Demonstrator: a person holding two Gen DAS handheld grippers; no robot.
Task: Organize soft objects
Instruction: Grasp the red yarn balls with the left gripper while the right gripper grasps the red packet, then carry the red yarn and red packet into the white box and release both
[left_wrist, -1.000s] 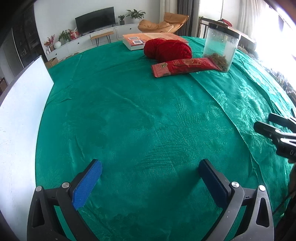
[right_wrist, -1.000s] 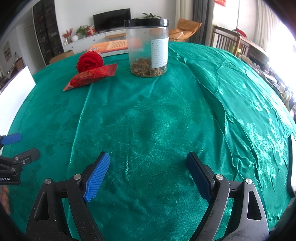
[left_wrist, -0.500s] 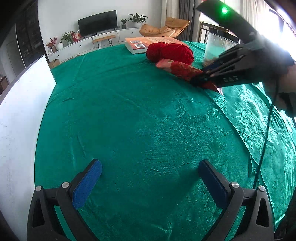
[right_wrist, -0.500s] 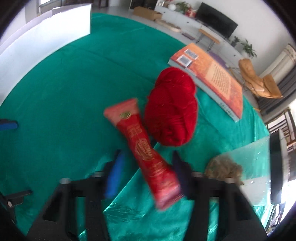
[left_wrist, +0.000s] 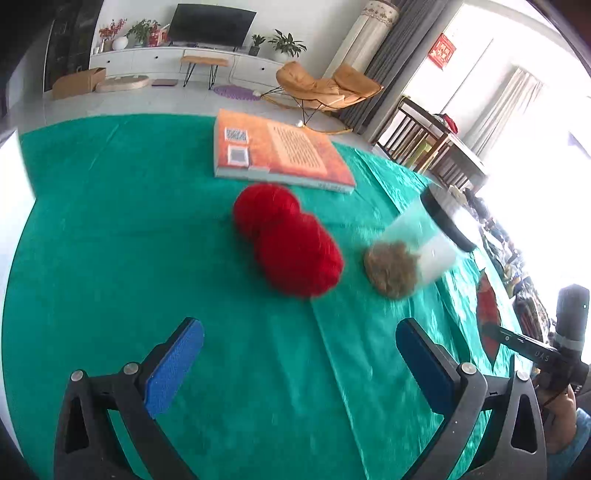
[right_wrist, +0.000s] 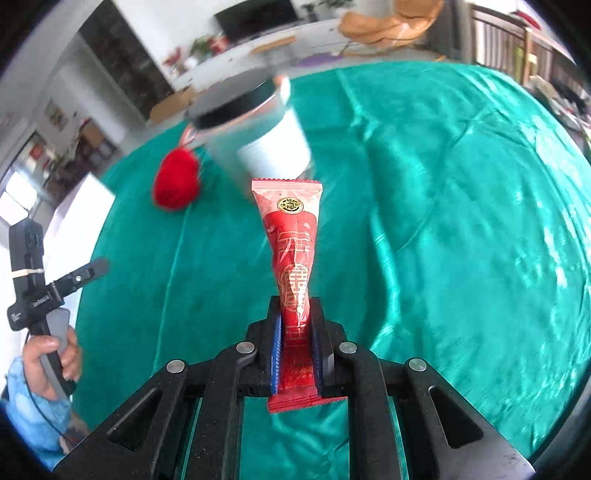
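Clamping red packet, right gripper raised; left gripper agape.

Green tablecloth over table. Orange book flat at far side. Clear jar w/ black lid, brown stuff inside. TV, tan chair in bg.

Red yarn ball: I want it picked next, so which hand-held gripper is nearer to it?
Left. The left hand-held gripper is open just short of the red yarn ball; the right hand-held gripper, farther off, is shut on the red packet.
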